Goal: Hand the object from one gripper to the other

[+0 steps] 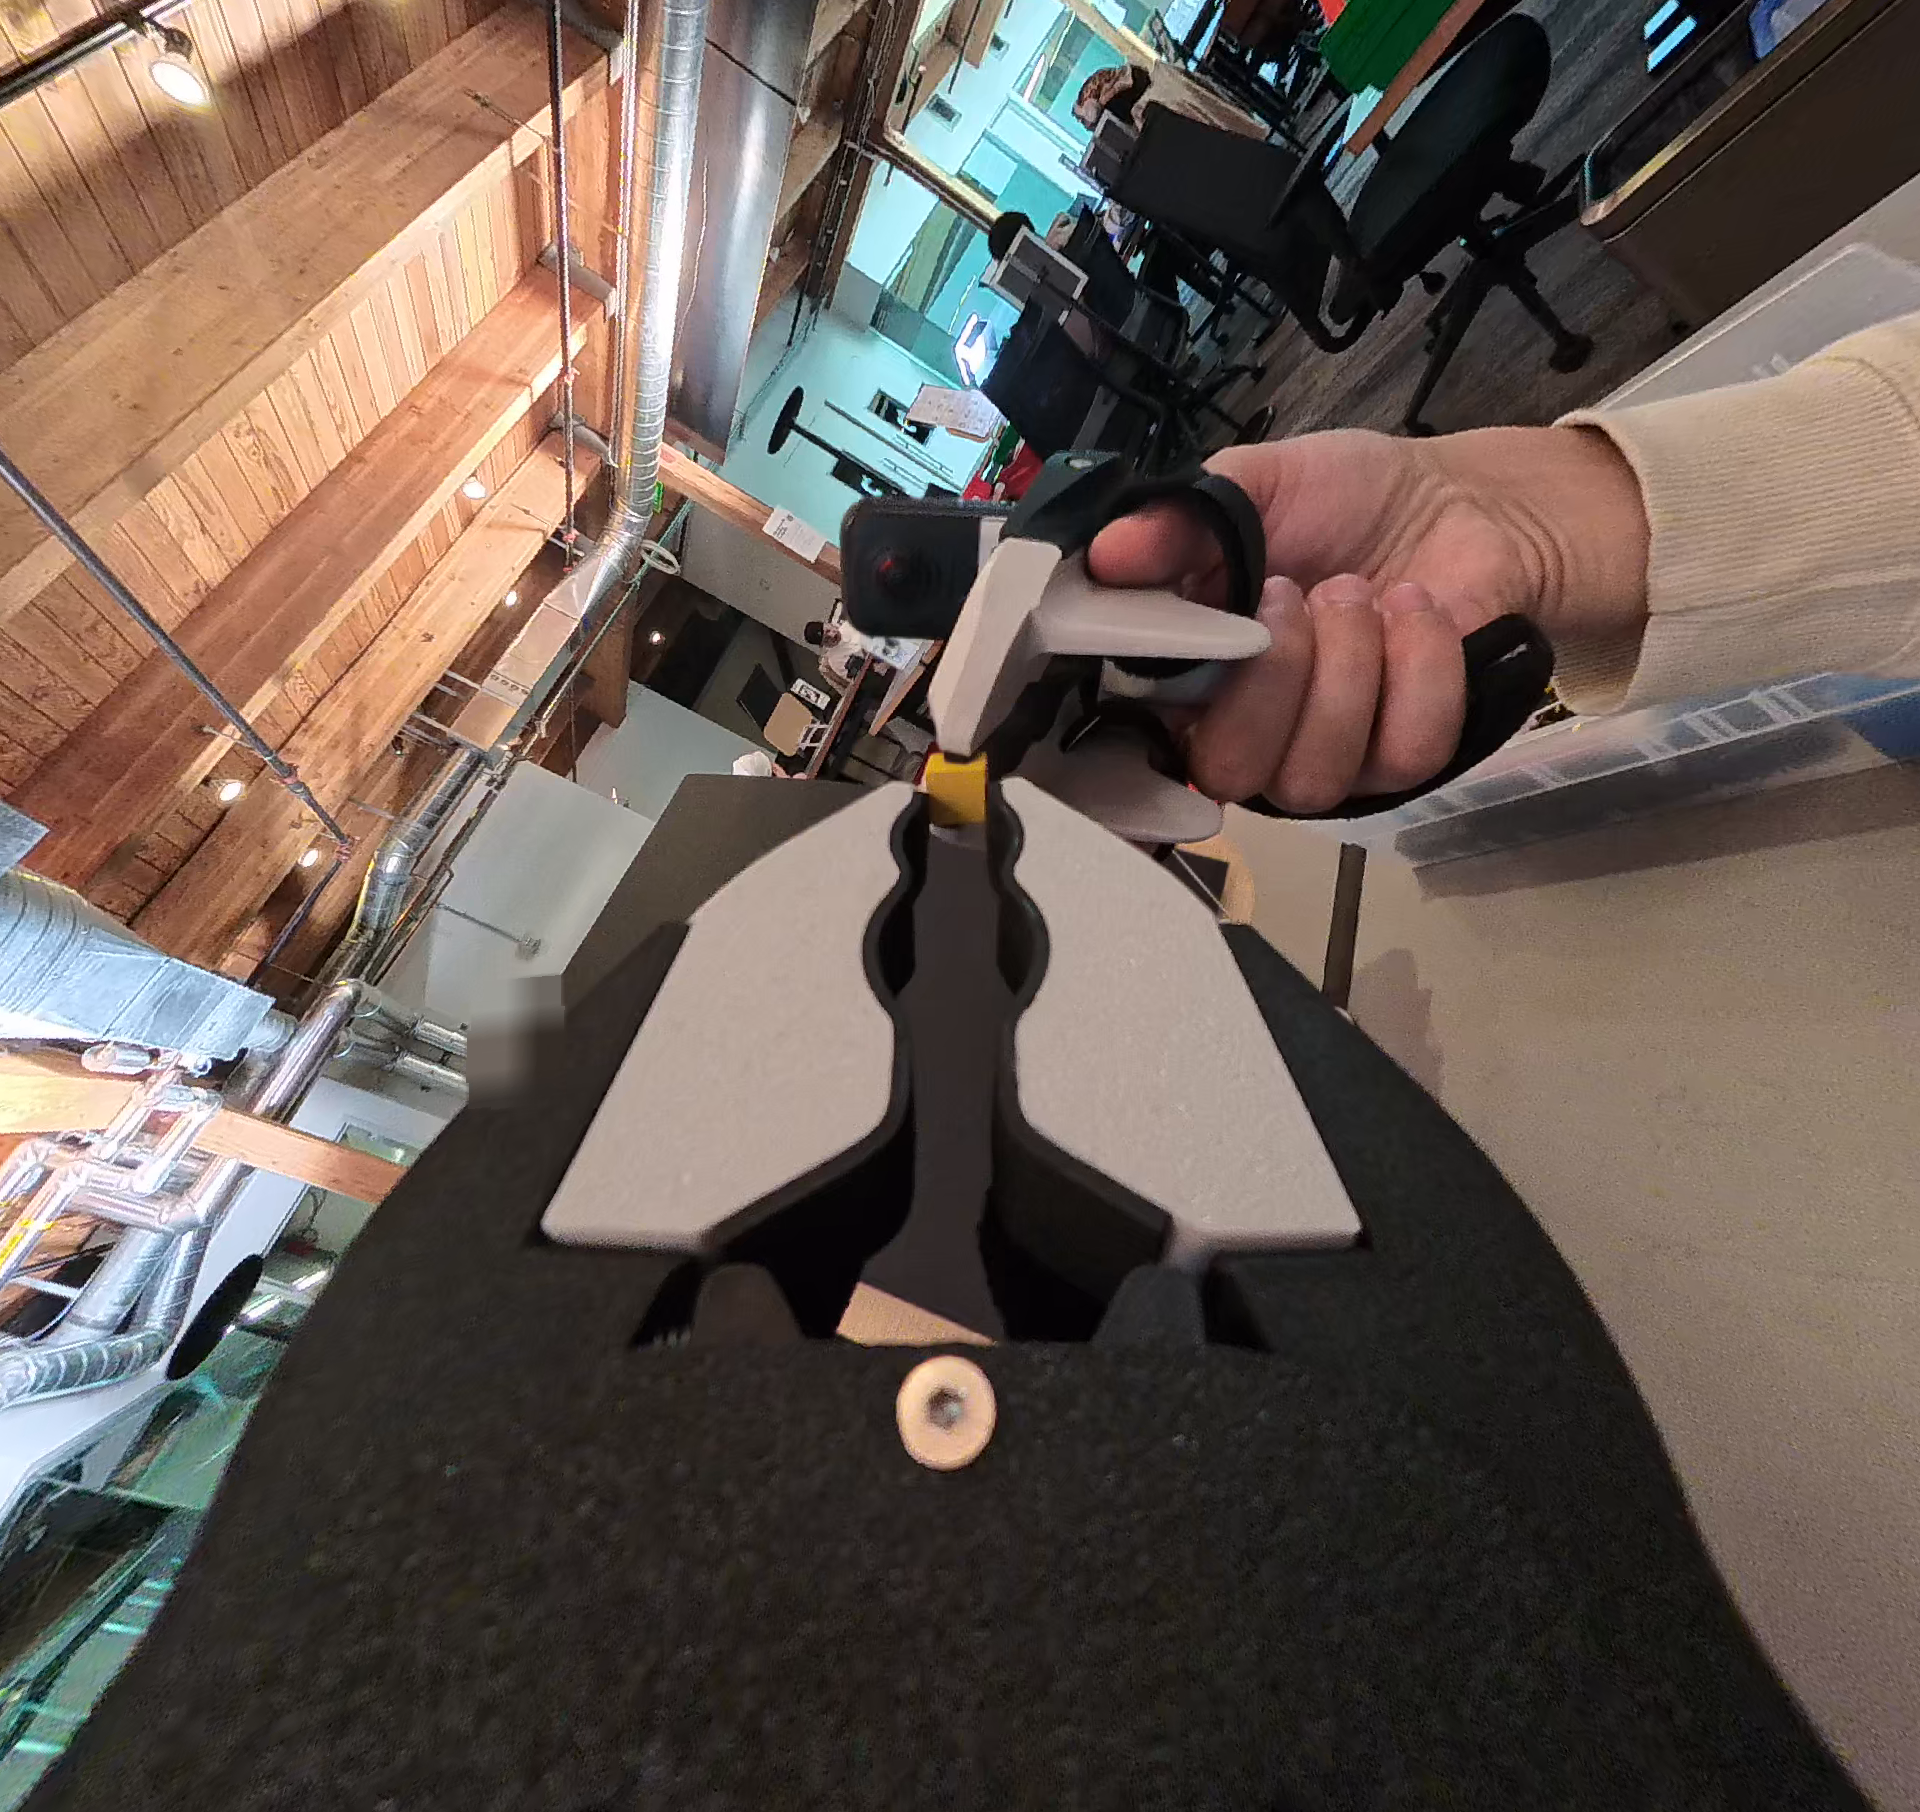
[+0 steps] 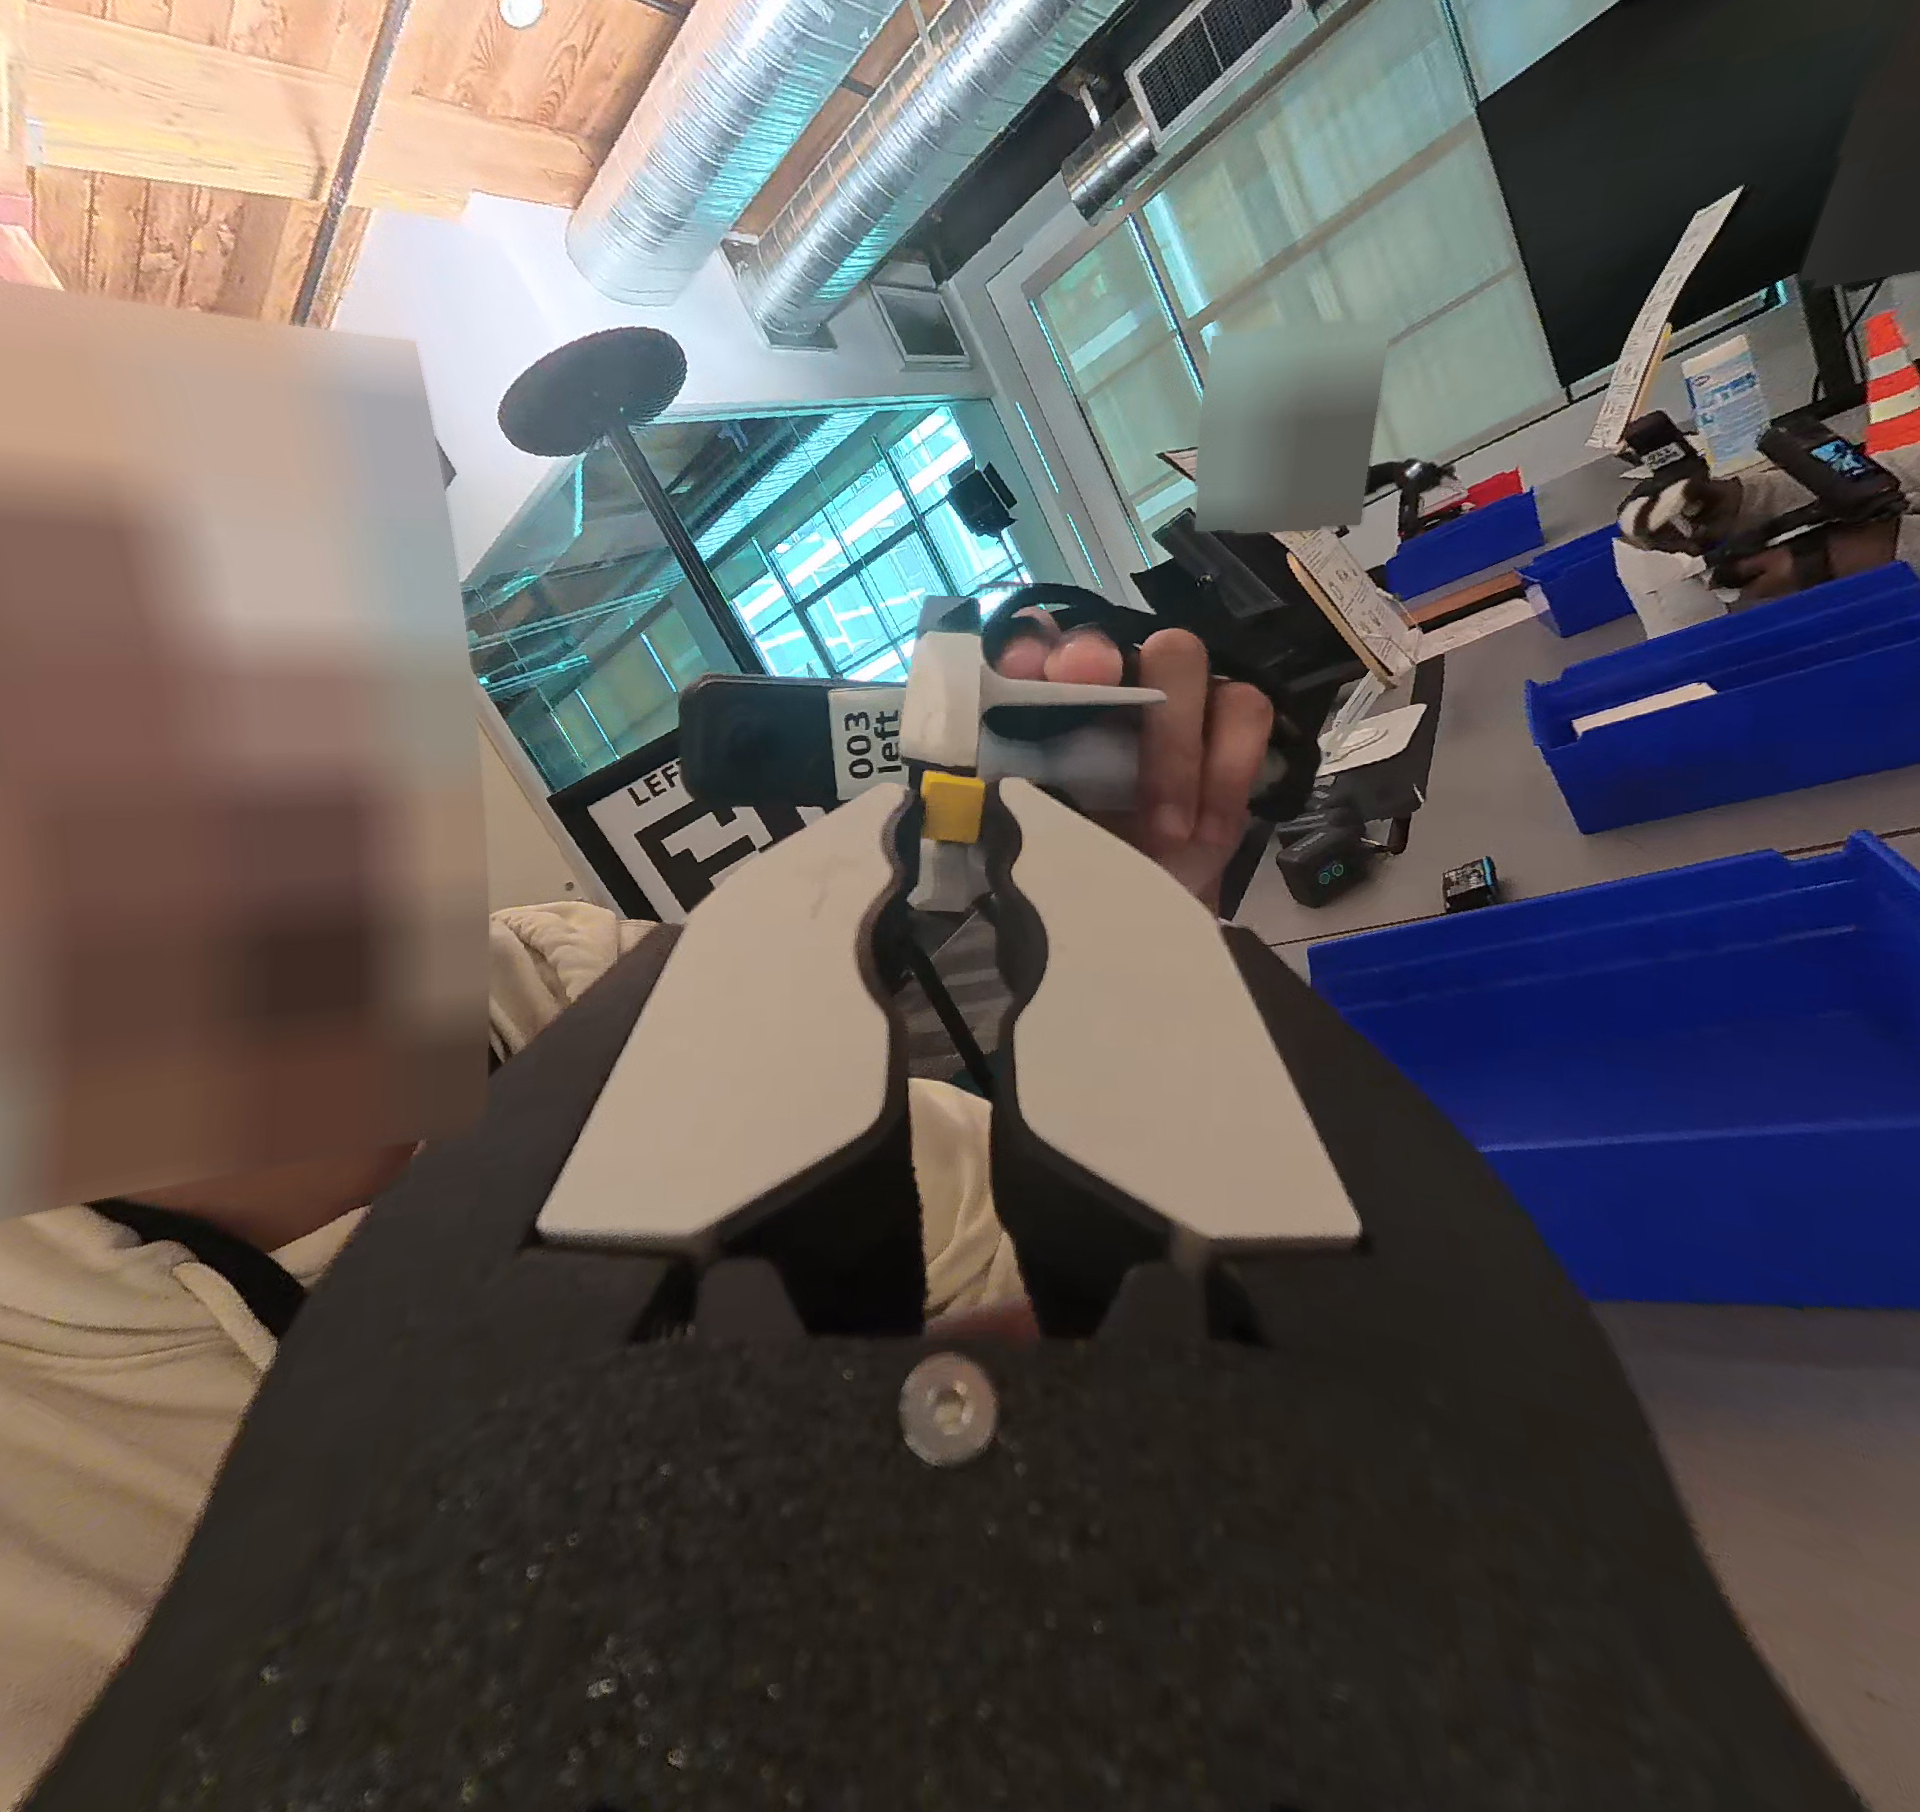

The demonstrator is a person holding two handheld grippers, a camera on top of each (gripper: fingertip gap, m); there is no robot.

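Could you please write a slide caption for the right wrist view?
Two hand-held grippers meet mid-air at a small yellow block, above a table with blue bins.

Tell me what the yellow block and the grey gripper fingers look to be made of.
Yellow block: probably hard plastic or painted wood; flat faces, crisp edges, even matte colour. Fingers of the left gripper: likely 3D-printed plastic, going by the fine grainy matte grey surface.

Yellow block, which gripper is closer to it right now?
Neither, it's a tie: the left gripper has its jaws flanking the yellow block on two sides, and the right gripper has its jaws meeting it crosswise on the other two.
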